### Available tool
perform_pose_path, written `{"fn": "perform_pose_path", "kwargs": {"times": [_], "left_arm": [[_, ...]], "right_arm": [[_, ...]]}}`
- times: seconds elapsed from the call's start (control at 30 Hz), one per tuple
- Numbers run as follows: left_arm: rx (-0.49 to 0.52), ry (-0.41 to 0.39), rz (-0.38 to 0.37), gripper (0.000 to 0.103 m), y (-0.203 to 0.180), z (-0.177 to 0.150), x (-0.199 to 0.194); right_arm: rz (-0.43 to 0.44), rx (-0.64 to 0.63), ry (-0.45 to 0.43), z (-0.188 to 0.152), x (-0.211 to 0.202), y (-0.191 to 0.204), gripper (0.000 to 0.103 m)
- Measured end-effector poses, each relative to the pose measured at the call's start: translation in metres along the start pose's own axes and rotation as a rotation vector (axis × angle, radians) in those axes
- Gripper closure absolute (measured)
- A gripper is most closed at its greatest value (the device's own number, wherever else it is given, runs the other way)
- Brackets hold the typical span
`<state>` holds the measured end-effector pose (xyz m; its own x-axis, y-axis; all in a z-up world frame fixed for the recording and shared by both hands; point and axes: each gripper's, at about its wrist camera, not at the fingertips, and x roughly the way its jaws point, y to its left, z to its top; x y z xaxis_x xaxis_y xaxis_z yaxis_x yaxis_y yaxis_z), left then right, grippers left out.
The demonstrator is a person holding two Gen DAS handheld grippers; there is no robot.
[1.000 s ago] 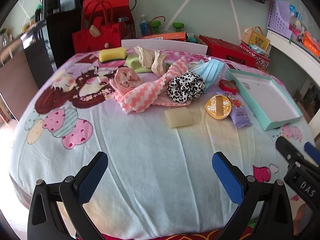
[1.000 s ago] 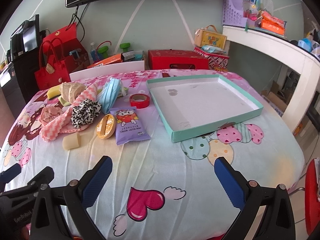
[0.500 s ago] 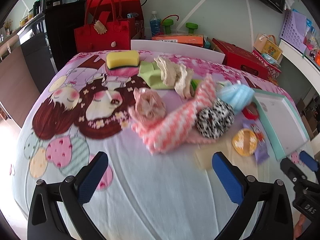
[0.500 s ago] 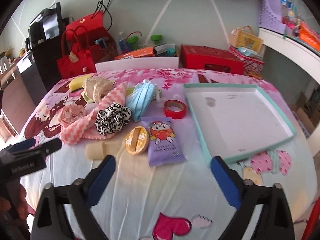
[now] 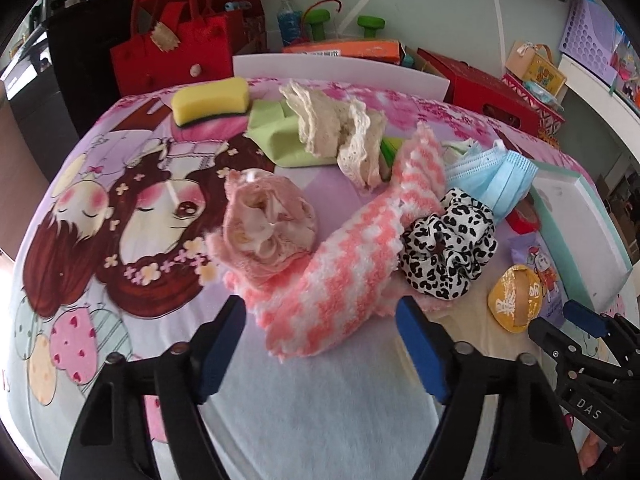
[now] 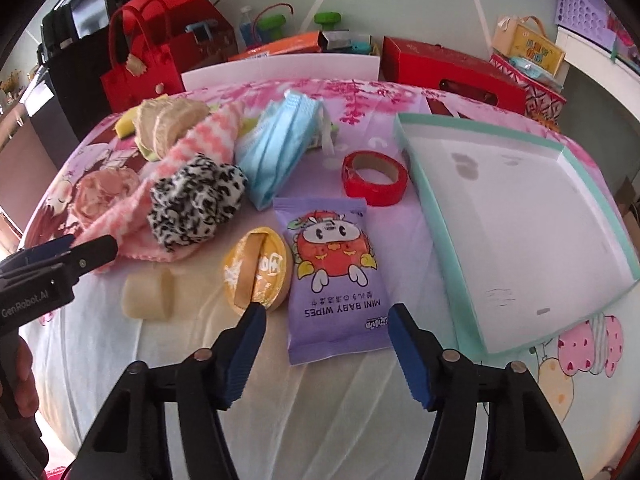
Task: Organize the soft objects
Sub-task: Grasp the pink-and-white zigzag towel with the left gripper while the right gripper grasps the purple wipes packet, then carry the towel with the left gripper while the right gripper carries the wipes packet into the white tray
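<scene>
The left gripper (image 5: 320, 320) hangs tilted down over the near end of a pink-and-white striped fuzzy cloth (image 5: 340, 256); its blue-padded jaws have just been closing but stand apart, one on each side of the cloth's end, and neither pad presses on it. The right gripper (image 6: 324, 320) is likewise apart after just narrowing, its jaws straddling the lower end of a purple pack of baby wipes (image 6: 336, 280), with the left pad just beside a round yellow-orange packet (image 6: 258, 276); whether either pad touches the pack I cannot tell. All of this lies on a table under a cartoon-printed cloth (image 5: 132, 216). On the striped cloth's far-left side sits a crumpled pink fabric bundle (image 5: 268, 228), and at its right side a black-and-white leopard-print scrunchie (image 5: 448, 252) rests against it. Behind the scrunchie is a folded blue face mask (image 5: 496, 176). Farther back lie cream lace pieces (image 5: 340, 136) on a light green cloth (image 5: 276, 136), and beyond those a yellow sponge (image 5: 210, 100) near the table's far edge. In the right wrist view a pale cream block (image 6: 148, 296) lies left of the yellow-orange packet, and a red roll of tape (image 6: 374, 178) sits between the mask and a shallow teal-rimmed tray (image 6: 436, 216) with a white floor, which holds nothing. A red handbag (image 5: 172, 48) and red boxes (image 6: 452, 68) stand behind the table.
</scene>
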<state>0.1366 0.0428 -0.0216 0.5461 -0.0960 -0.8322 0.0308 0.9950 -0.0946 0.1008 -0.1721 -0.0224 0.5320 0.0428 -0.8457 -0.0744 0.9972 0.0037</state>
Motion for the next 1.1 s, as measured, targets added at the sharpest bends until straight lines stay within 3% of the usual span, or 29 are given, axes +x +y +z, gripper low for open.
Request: {"fn": "perform_pose_path", "kwargs": {"times": [0.5,0.63,0.9,1.1], "left_arm": [[-0.02,0.031,-0.023,0.087,-0.001,0.0,0.009],[-0.04,0.028,-0.033,0.092,-0.003,-0.001,0.005],[-0.051,0.019,-0.016,0.093,-0.013,0.001,-0.015],[-0.066,0.035,-0.002,0.093,-0.015,0.006,-0.034]], "right_arm": [[0.02,0.088,0.002,0.013,0.015,-0.016,0.038],[0.016,0.115,0.004,0.018,0.018,-0.02,0.038],[0.041,0.14,0.021,0.021,0.015,-0.021,0.069],[0.05,0.091,0.034,0.021,0.013,-0.013,0.083]]}}
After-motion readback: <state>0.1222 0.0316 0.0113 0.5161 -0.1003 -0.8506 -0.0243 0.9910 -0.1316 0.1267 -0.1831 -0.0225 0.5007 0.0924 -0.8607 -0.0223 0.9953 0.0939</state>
